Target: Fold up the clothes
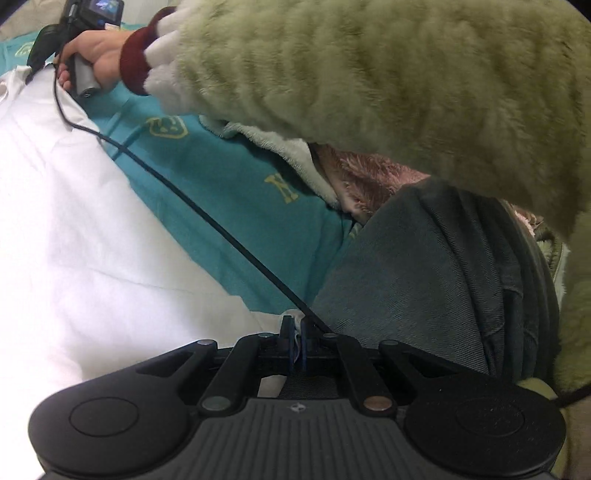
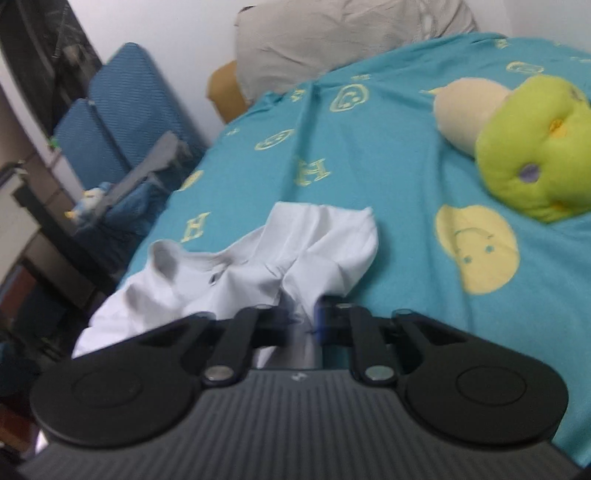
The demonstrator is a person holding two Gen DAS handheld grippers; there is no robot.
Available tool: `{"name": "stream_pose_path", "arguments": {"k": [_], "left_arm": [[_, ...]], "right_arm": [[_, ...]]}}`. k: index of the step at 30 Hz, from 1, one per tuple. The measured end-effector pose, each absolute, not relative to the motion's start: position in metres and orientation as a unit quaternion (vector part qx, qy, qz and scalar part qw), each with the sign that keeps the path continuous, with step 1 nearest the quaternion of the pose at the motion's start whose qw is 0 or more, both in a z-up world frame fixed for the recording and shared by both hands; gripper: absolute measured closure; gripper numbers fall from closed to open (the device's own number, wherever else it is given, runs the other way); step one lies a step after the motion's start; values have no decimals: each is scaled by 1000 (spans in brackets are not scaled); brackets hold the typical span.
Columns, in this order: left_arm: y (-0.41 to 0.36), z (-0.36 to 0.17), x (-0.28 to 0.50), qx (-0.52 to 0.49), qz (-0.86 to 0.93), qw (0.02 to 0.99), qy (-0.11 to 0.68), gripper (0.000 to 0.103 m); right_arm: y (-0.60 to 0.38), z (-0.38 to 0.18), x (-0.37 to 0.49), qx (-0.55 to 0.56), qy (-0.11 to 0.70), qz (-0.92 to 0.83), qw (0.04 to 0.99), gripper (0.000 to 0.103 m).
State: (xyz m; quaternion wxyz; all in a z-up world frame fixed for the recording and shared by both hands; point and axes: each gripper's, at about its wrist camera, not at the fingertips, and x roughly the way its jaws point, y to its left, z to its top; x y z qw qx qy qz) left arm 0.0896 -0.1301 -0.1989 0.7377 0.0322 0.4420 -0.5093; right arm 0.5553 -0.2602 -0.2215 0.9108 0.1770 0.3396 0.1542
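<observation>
A corner of the white garment (image 1: pixel 92 229) is pinched in the left tool (image 1: pixel 297 341); far left, the right tool (image 1: pixel 79 22) is held above the bed (image 1: pixel 229 192).

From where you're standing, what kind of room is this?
Most likely a bedroom, with the folding done on a bed. A teal bedsheet printed with yellow smiley faces covers the surface, a grey pillow sits at its far end, and a lime-green plush toy lies on the sheet.
</observation>
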Motion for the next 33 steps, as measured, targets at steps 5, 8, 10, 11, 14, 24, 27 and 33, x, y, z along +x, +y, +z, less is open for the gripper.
{"name": "stream_pose_path", "arguments": {"k": [5, 8, 10, 11, 14, 24, 27, 33], "left_arm": [[-142, -178, 85, 24, -524, 753, 397, 100], [-154, -172, 93, -3, -518, 756, 401, 100], [-162, -175, 97, -2, -514, 755, 408, 100], [-167, -178, 98, 5, -510, 755, 413, 100], [-176, -191, 104, 24, -496, 755, 427, 100], [-164, -170, 110, 7, -477, 785, 395, 35], [-154, -157, 102, 13, -460, 810, 364, 22], [-122, -129, 82, 26, -423, 853, 305, 15]], "right_arm": [[-276, -187, 564, 155, 314, 124, 928, 94], [-285, -168, 575, 128, 312, 121, 934, 94], [-289, -163, 582, 121, 310, 118, 936, 94], [-292, -161, 586, 118, 310, 117, 936, 94], [-294, -176, 598, 114, 317, 113, 935, 94], [-304, -194, 578, 156, 314, 101, 931, 21], [-304, -174, 550, 150, 302, 100, 936, 17], [-301, -133, 471, 119, 294, 94, 944, 17]]}}
